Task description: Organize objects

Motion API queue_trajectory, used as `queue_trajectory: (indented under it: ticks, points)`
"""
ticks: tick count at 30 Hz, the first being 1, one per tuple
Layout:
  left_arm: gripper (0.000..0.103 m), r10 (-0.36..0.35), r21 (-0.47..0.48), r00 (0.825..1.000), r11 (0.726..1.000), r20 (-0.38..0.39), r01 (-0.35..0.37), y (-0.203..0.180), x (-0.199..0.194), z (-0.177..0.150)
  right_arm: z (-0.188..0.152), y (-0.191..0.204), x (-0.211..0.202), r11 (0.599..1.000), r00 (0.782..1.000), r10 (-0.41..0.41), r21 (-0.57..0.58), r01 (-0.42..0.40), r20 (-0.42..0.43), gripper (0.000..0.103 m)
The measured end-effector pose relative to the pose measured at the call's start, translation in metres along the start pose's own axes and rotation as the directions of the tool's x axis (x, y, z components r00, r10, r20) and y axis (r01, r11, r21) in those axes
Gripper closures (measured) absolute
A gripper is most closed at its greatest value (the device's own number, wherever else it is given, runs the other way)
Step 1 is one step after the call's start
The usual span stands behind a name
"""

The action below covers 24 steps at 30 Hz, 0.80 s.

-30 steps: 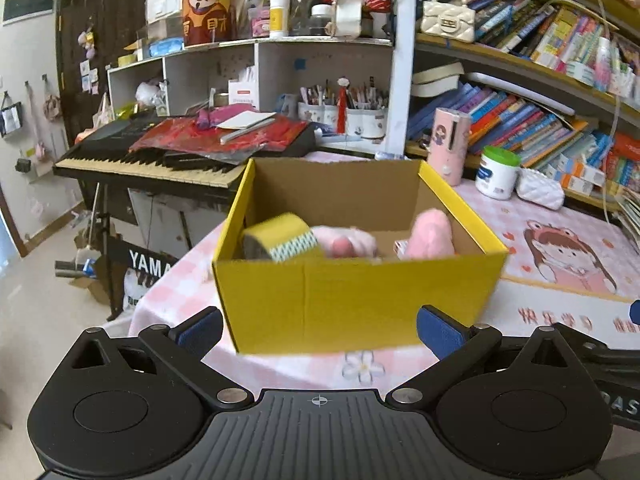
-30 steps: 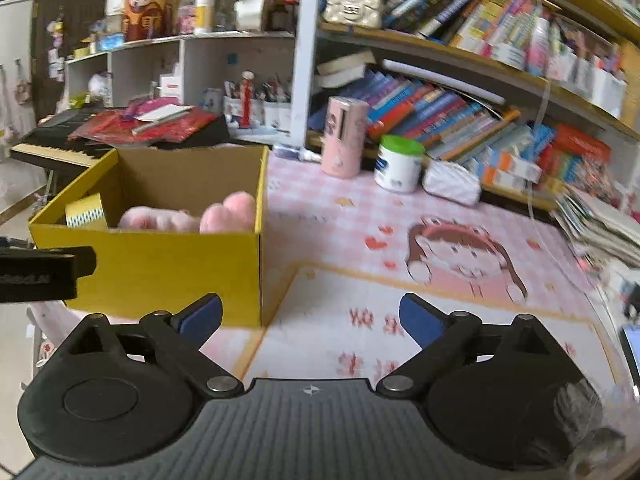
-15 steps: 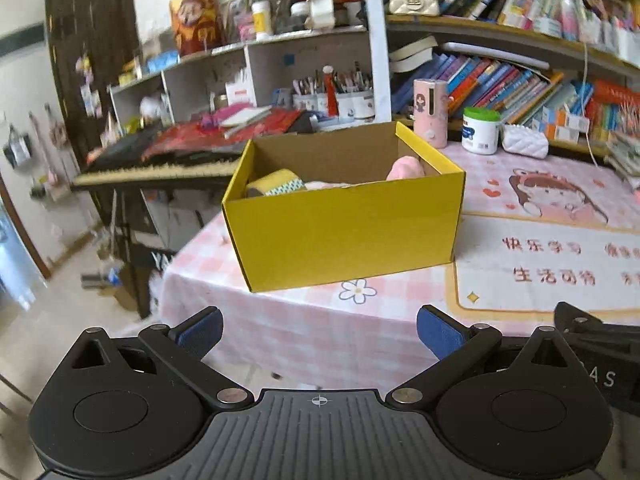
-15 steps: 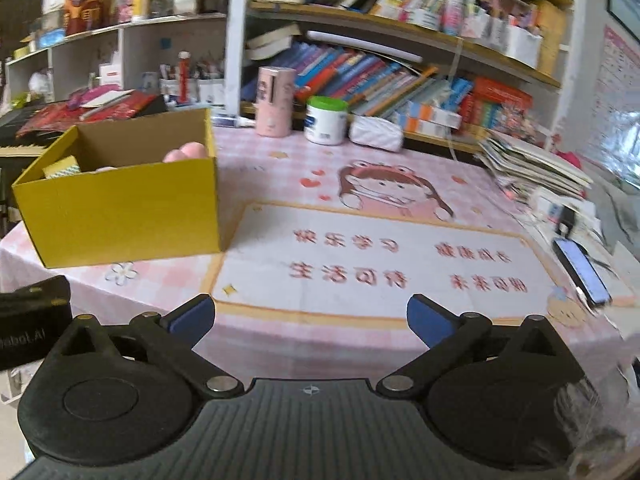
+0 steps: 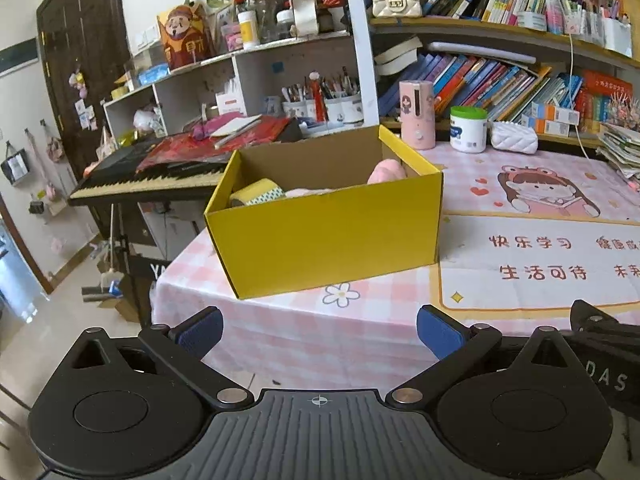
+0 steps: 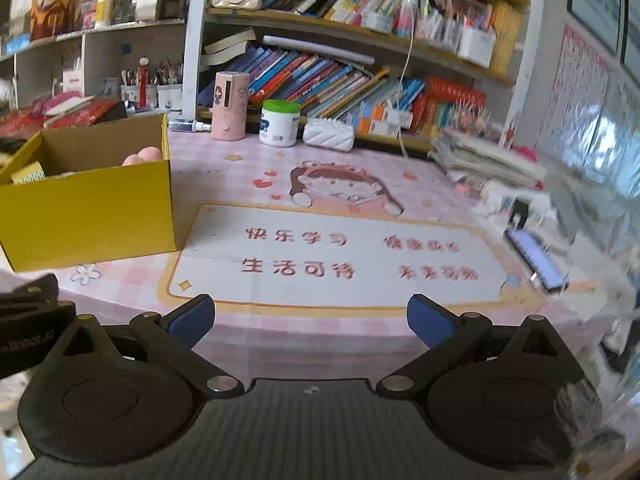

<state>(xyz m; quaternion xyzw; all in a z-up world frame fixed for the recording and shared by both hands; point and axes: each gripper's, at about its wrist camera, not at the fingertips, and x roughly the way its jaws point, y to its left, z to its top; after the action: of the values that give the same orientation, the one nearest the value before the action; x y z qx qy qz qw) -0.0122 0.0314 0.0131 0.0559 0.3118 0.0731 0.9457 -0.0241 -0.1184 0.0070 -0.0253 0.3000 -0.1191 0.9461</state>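
Left wrist view: the left tongs (image 5: 318, 332) stood wide open with nothing between the blue pads, short of the tabletop (image 5: 280, 332) edge. The right tongs (image 6: 311, 318) had just been opening and also gaped wide and empty, above the near rim of the tabletop. A pink checked cloth covered that surface, with a smooth printed mat (image 6: 320, 256) of red characters and a cartoon girl laid over it.

Beyond the left tongs sat the box (image 5: 332, 236), a rectangular cardboard carton, yellow outside and plain brown inside, open at the top. In it, at the left end, lay a tape roll (image 5: 258, 194) with a green pattern; a soft pink plush (image 5: 384, 170) rose at the right end, with more pink fluff low between them.

A flat phone (image 6: 536, 260) lay at the right edge of the tabletop. Farther back stood a pink cylinder (image 5: 416, 114), a white jar (image 5: 468, 130) with a green lid, and a quilted white pouch (image 5: 514, 140). Behind them, shelves held leaning books (image 6: 320, 76); a keyboard (image 5: 148, 172) stood at left.
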Motion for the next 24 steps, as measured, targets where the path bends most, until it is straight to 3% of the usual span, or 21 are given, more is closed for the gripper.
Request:
queue_trajectory:
  ticks: [24]
  points:
    - [0.000,-0.011,0.014,1.000,1.000,-0.016,0.011,-0.0052,-0.0062,-0.0040,-0.0044,-0.0029,-0.0022,1.000,0.999,-0.012,0.011,0.012,-0.039,0.000]
